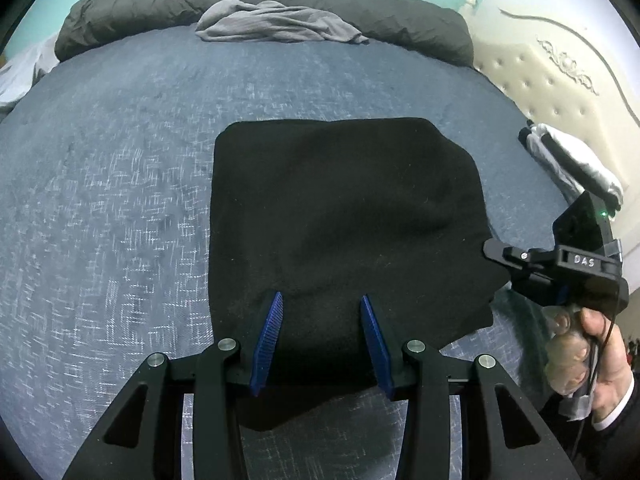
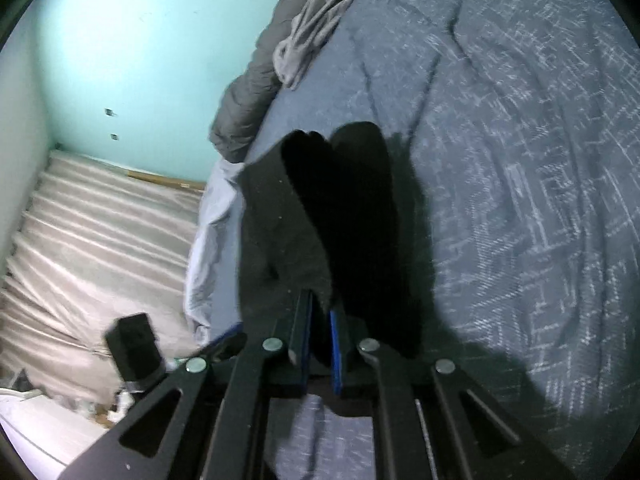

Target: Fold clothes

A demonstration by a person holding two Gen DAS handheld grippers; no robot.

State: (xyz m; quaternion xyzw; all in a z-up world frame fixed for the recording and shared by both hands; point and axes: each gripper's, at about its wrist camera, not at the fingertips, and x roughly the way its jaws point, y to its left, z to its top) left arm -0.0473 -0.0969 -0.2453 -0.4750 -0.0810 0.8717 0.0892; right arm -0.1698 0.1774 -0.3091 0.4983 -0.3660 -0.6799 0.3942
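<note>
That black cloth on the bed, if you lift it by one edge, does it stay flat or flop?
Probably flops: where the right gripper pinches the black garment, it drapes in limp folds. It looks soft and fuzzy, so likely light and not slippery on the blue bedspread.

- Home bedroom, by every sign.
- Wide bed (image 1: pixel 120 160) under a blue-grey patterned cover.
- Dark grey duvet (image 1: pixel 260 4) rolled along the far edge, crumpled grey garment (image 1: pixel 276 22) on it.
- Cream tufted headboard (image 1: pixel 540 76) with carved scrollwork.
- Mint-green wall (image 2: pixel 132 52).
- Pale striped covering (image 2: pixel 92 240) beside the bed, possibly a mattress; too blurred to tell.
</note>
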